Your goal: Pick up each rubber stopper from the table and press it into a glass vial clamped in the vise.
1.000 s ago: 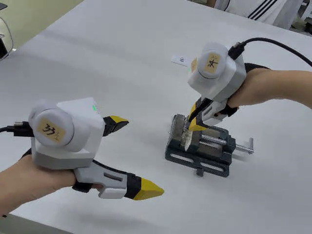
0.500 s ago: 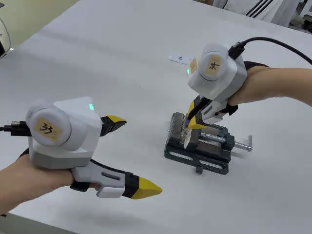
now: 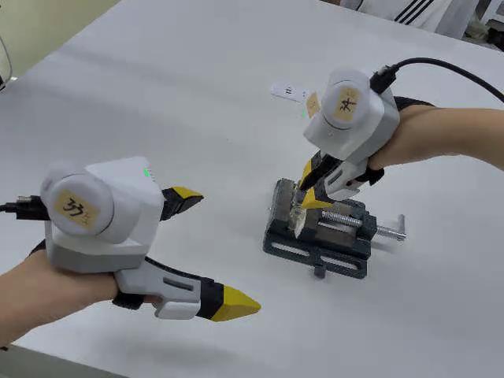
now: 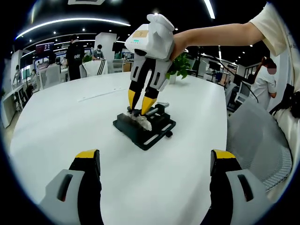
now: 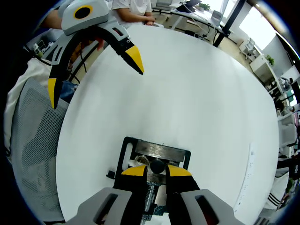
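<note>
A dark metal vise [image 3: 319, 236] stands on the white table [image 3: 173, 102] and clamps a clear glass vial [image 3: 298, 221] upright. My right gripper [image 3: 309, 195] points down right over the vial. Between its yellow tips [image 5: 157, 171] sits a dark rubber stopper [image 5: 157, 165], at the vial's mouth inside the vise [image 5: 157, 151], and the jaws are closed on it. The left gripper view shows that gripper [image 4: 140, 104] over the vise [image 4: 146, 129]. My left gripper [image 3: 213, 249] hovers wide open and holds nothing, to the left of the vise and nearer the table's front edge; its jaws [image 4: 154, 159] face the vise.
A small white paper strip [image 3: 287, 91] lies on the table beyond the vise. The vise's screw handle [image 3: 390, 233] sticks out to the right. A mesh office chair [image 4: 262, 140] stands beside the table, and people sit and stand at desks in the background.
My right gripper stays over the vial with the stopper, barely lower. The left gripper has hardly moved. The head camera has shifted a little.
</note>
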Demonstrator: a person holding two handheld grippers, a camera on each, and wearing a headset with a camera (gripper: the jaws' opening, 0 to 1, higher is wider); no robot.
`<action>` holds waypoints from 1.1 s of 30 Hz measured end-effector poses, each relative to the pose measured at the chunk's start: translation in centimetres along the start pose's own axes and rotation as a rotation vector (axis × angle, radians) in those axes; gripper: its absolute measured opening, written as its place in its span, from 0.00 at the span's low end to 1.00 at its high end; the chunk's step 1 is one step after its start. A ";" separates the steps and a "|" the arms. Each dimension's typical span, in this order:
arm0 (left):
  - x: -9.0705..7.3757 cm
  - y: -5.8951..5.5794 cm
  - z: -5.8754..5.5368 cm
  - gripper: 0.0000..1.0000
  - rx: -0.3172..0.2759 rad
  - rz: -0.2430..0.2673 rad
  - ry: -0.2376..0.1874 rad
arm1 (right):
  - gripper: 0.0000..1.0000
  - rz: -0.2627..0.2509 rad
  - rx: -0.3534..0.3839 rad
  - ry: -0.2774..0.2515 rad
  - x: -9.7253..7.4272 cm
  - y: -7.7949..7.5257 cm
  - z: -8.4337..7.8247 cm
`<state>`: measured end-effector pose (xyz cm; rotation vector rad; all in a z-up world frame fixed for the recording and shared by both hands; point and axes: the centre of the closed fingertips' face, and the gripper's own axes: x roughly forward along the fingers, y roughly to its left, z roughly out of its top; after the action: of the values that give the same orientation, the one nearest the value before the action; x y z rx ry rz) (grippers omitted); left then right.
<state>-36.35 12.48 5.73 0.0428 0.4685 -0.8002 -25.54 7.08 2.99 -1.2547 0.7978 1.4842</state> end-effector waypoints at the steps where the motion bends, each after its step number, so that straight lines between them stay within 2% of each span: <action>1: 0.0 0.0 0.0 0.97 0.000 0.000 -0.001 | 0.12 -0.002 0.001 -0.003 -0.1 0.0 0.0; 3: 0.0 -0.1 0.0 0.97 -0.002 -0.002 -0.001 | 0.16 0.000 0.004 -0.005 -0.3 -0.1 0.0; 7: 0.1 -0.2 0.0 0.97 0.000 -0.004 -0.002 | 0.14 0.002 0.000 -0.012 -0.8 -0.1 0.1; 14: 0.1 -0.1 0.2 0.97 -0.001 -0.004 -0.002 | 0.01 0.032 0.032 -0.021 -0.9 -0.1 0.4; 33: 0.3 0.2 -0.6 0.97 -0.007 -0.013 0.015 | 0.00 0.064 0.050 -0.017 -0.3 0.2 0.3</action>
<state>-36.27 12.52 5.09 0.0389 0.4864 -0.8112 -25.80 7.17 3.37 -1.1882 0.8658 1.5152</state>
